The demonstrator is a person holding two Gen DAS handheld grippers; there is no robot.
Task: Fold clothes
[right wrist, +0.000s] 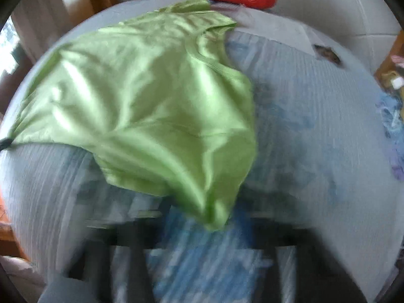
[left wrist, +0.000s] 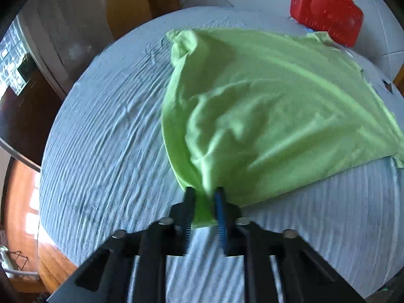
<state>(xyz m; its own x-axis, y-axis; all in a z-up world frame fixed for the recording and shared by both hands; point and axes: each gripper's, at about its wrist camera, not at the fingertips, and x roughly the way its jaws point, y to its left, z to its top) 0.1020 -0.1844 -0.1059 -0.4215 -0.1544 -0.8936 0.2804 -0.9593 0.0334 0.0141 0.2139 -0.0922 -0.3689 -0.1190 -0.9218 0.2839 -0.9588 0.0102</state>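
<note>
**Shirt held taut by two corners over the bed**

Gripped a green shirt [left wrist: 265, 106] by a bunched corner in the left gripper [left wrist: 205, 202], both fingers pressed together on the cloth, a tuft of it poking back between them toward the wrist. Stretched away from those fingertips in a raised sheet, forward and to the right, with the far edge lying on the striped bedcover [left wrist: 101, 139] near a red basket [left wrist: 325, 10].

Seen from the right gripper [right wrist: 217, 223]: heavy blur. Cloth ran down to a point just ahead of where the fingertips should have been, which suggested a pinch, yet could not tell from this view whether they were closed on it. Collar [right wrist: 202, 53] lay beyond the fingers, up and slightly left; the rest spread away to the left, ending at a dark tip at the picture's edge, probably the other gripper.

Judged as a lift-and-carry stage of a fold, though which fold could not be settled. To do it well: kept both corners level and the edge between them tight, so the sheet came down flat rather than in ridges. Moved slowly enough for the trailing cloth to follow without dragging the bedcover. Lowered before letting go.

Pose: left gripper low, pointed forward across the bed, tilted slightly down. Right one likewise low and forward, in quick motion judging by the smear.
</note>
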